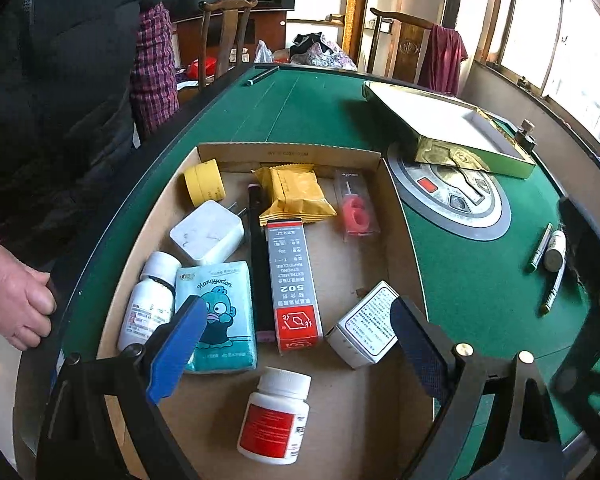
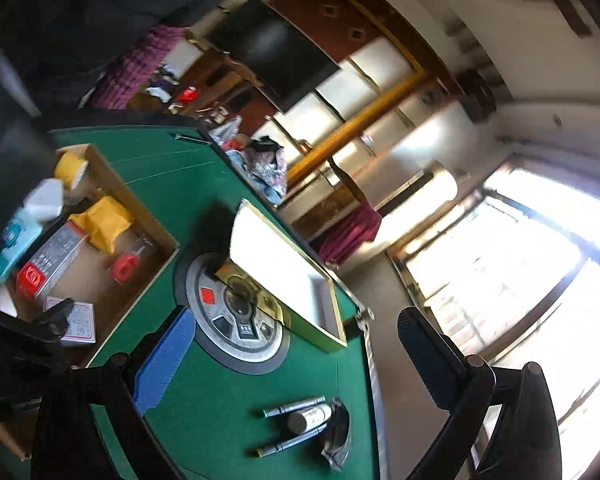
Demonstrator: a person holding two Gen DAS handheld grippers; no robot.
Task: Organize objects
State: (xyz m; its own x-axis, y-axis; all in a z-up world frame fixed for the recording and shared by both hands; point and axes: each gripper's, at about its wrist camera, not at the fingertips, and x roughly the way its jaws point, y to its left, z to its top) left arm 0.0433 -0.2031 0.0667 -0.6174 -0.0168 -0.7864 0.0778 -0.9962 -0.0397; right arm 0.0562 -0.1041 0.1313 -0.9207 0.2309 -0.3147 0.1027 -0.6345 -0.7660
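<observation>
Cardboard tray sat centre frame in my left wrist view, on the green table, its near-left corner right at the table's curved black edge. Inside it: yellow tape roll upper left, white charger below it, white bottle and teal tissue pack at left, long 502 glue box down the middle with a black stick beside it, yellow snack pack and pink candle pack toward the far wall, small white box at right. Red-label bottle lay on its side at lower centre, bare cardboard around it.

My left gripper hung above the tray's near end, jaws spread wide, nothing between them. My left hand was at the left edge.

My right gripper was released too, jaws at full spread, empty, view rolled and blurred. Below it in the right wrist view: open green felt, then two green markers, a small tube and a dark wrapper close to the table's right edge. The gold-rimmed box overlapped the round control panel, just beside the tray's right wall.
</observation>
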